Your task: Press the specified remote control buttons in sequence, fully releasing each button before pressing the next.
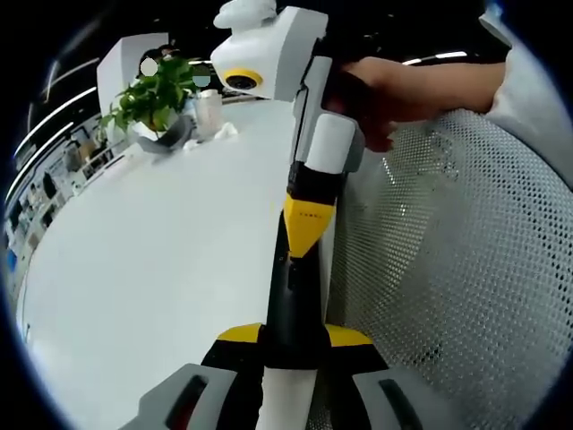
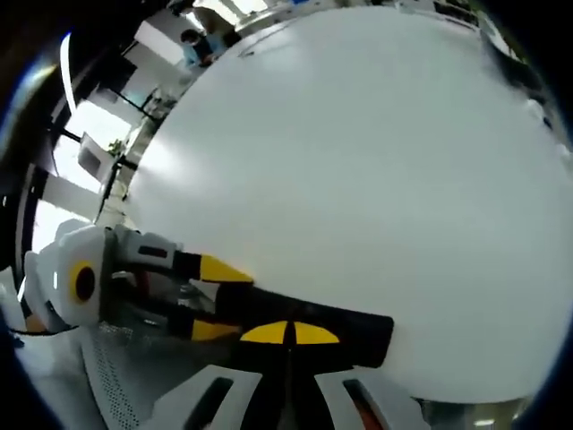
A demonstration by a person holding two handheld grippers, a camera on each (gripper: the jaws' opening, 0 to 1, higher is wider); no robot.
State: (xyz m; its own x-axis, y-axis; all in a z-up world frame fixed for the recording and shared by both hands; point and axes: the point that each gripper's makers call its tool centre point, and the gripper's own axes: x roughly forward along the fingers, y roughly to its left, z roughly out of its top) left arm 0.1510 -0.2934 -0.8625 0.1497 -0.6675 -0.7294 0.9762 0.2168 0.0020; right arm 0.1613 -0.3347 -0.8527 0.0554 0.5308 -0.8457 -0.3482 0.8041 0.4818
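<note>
Remote control (image 1: 291, 287): in the left gripper view it is a long black bar running straight ahead from between the jaws of the left hand-held gripper (image 1: 293, 333). The yellow pads sit tight against its two sides, so this hand-held gripper is pinching it. At the far end of the remote control the right hand-held gripper (image 1: 309, 224) comes down from above, gripped by a person's hand (image 1: 394, 90). Its jaws are pressed together into one yellow tip, which rests on the black surface. The white table (image 1: 161, 251) spreads out to the left of the jaws. A potted plant (image 1: 157, 94) stands well ahead on it. A white mesh chair back (image 1: 466, 269) is just to the right.

In the right gripper view the right hand-held gripper (image 2: 289, 333) has its two yellow pads meeting with no gap. The remote control (image 2: 349, 327) lies crosswise just beyond them, touching or nearly so. From the left the left hand-held gripper (image 2: 218, 300) reaches in, one yellow-tipped jaw on each side of the remote control's near end. The table (image 2: 358, 161) stretches bare ahead of the jaws, and the mesh chair back (image 2: 116, 376) shows low on the left.
</note>
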